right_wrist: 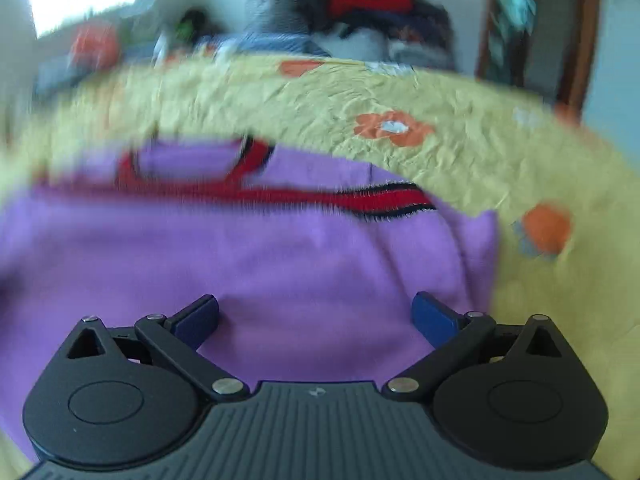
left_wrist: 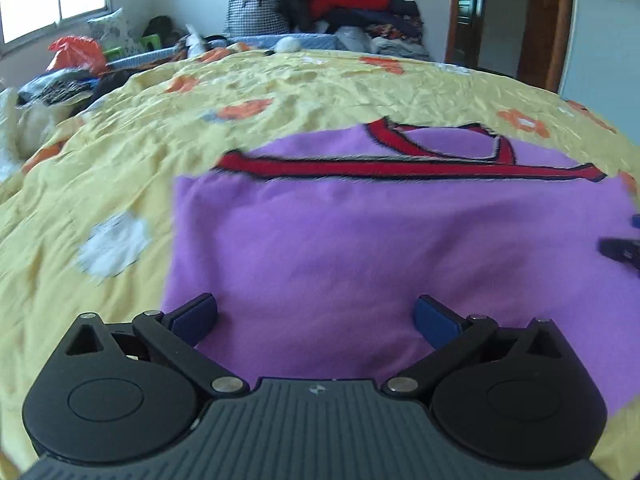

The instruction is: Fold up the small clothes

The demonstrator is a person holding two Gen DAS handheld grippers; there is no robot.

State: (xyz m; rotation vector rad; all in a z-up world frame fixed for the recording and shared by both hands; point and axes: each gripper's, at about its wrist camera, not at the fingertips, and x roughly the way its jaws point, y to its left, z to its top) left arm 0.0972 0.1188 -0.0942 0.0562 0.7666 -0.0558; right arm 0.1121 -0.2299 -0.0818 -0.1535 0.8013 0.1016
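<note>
A small purple knitted garment [left_wrist: 360, 248] with red and black trim [left_wrist: 400, 168] lies flat on the yellow flowered bedspread [left_wrist: 120, 160]. My left gripper [left_wrist: 316, 320] is open and empty, hovering over the garment's near left part. My right gripper [right_wrist: 316, 318] is open and empty over the garment [right_wrist: 260, 260] near its right edge; this view is blurred. The trim [right_wrist: 360, 198] runs across the garment's far side. The right gripper's fingers [left_wrist: 620, 250] show at the right edge of the left wrist view.
A pile of clothes and bags [left_wrist: 328, 4] stands against the far wall behind the bed. An orange bag [left_wrist: 76, 52] and other items lie at the far left under the window. A wooden door frame [left_wrist: 540, 20] is at the far right.
</note>
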